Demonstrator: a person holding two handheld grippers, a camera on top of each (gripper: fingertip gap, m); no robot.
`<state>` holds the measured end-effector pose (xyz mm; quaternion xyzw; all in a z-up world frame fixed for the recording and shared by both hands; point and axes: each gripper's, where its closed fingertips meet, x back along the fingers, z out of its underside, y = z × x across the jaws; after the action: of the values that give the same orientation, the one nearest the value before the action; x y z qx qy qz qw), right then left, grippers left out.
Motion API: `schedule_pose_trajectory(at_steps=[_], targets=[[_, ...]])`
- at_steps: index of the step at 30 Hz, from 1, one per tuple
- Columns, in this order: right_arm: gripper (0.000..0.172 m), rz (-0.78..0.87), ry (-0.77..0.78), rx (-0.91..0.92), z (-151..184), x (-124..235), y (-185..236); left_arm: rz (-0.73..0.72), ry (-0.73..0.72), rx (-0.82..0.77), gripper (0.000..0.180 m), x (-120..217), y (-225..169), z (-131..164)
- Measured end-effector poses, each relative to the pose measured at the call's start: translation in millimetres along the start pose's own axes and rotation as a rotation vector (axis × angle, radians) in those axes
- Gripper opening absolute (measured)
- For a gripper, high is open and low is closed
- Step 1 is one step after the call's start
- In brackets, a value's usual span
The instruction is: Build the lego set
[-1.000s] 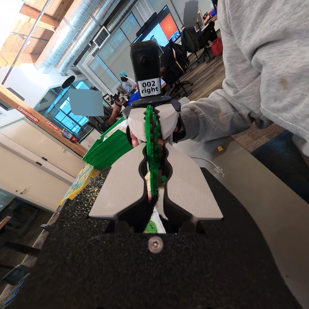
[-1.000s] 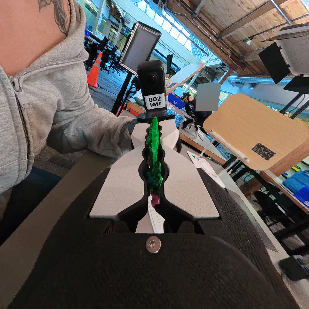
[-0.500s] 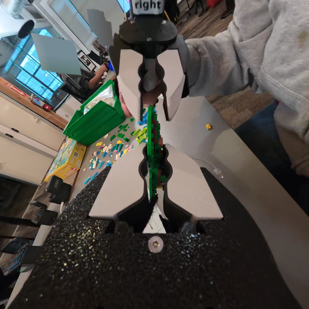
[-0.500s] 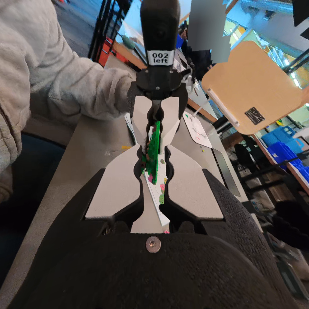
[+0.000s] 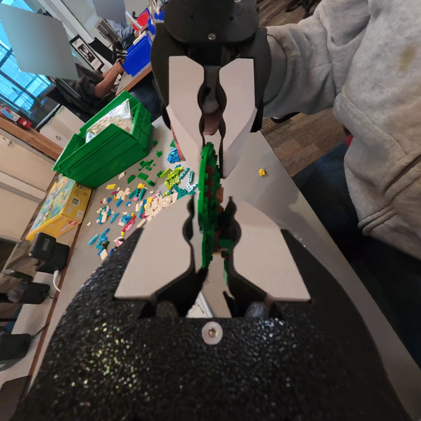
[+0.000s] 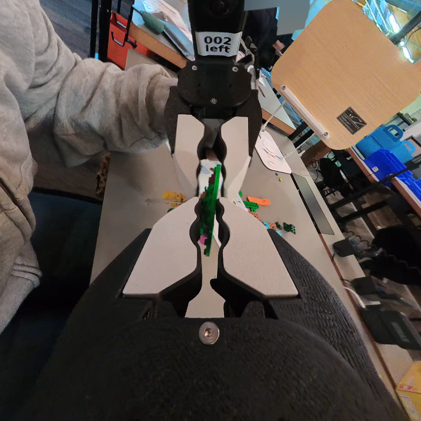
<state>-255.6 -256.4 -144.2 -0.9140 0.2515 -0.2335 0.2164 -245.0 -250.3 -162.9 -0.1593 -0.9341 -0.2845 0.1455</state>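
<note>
A flat green brick plate [image 5: 208,193] with brown and green bricks on one face stands on edge between both grippers, above the grey table [image 5: 284,205]. My left gripper [image 5: 211,200] is open around the plate's near end, with gaps between its pads and the plate. It also shows in the right wrist view [image 6: 210,189], with its fingers apart. My right gripper [image 6: 209,201] is shut on the plate [image 6: 210,216], and a pink piece sits low on the plate. In the left wrist view the right gripper [image 5: 209,159] pinches the plate's far top edge.
A green bin [image 5: 102,145] and a yellow box [image 5: 59,207] stand at the left, with several loose bricks [image 5: 136,200] beside them. A small yellow brick [image 5: 262,172] lies near the table edge. An orange piece [image 6: 259,201] and more bricks [image 6: 280,227] lie at the right. A grey sleeve [image 5: 341,68] is close by. Only a small space, under 4 cm, lies between the two pairs of fingers.
A second ago both grippers were shut on the plate. The right one opened, slid along the plate and shut on it again. The left one has just opened. Both views tilted down toward the table.
</note>
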Motion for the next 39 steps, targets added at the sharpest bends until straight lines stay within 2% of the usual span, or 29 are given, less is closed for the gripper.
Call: schedule_pose_trajectory(at_steps=[3, 6, 10, 13, 16, 18, 22, 27, 31, 32, 34, 39], targets=[[0.008, 0.023, -0.026, -0.064, 3.6, 0.9, -2.4, 0.007, -0.009, 0.038, 0.058, -0.7, -0.7, -5.4], [0.008, 0.064, -0.069, -0.175, 9.5, 5.5, -8.3, -0.019, -0.063, 0.093, 0.077, 10.9, 7.4, -14.7], [0.008, 0.17, -0.143, -0.524, 32.6, 17.9, -27.8, -0.069, -0.157, 0.194, 0.093, 39.0, 22.8, -24.2], [0.008, 0.202, -0.222, -0.96, 62.1, 23.4, -35.2, -0.111, -0.2, 0.23, 0.097, 54.2, 32.1, -26.1], [0.008, 0.211, -0.236, -1.352, 98.4, 22.7, -28.6, -0.129, -0.231, 0.233, 0.098, 60.0, 34.7, -29.5], [0.008, 0.238, -0.236, -1.511, 116.4, 24.0, -23.0, -0.134, -0.23, 0.232, 0.099, 60.1, 35.0, -30.3], [0.008, 0.265, -0.22, -1.707, 136.5, 28.9, -15.1, -0.13, -0.218, 0.218, 0.099, 58.4, 33.0, -29.9], [0.008, 0.3, -0.215, -1.835, 154.6, 34.9, -10.4, -0.128, -0.198, 0.214, 0.099, 55.7, 32.5, -25.9], [0.01, 0.349, -0.193, -1.845, 162.6, 38.3, -11.1, -0.122, -0.199, 0.218, 0.099, 54.2, 31.8, -24.9], [0.012, 0.362, -0.173, -1.844, 165.1, 38.3, -10.4, -0.117, -0.202, 0.222, 0.099, 53.7, 31.3, -25.0], [0.027, 0.386, -0.124, -1.843, 169.9, 37.6, -8.0, -0.112, -0.206, 0.225, 0.099, 53.0, 30.6, -25.4], [0.038, 0.446, -0.04, -1.791, 172.7, 41.3, -11.7, -0.114, -0.203, 0.222, 0.099, 54.1, 31.3, -24.4]])
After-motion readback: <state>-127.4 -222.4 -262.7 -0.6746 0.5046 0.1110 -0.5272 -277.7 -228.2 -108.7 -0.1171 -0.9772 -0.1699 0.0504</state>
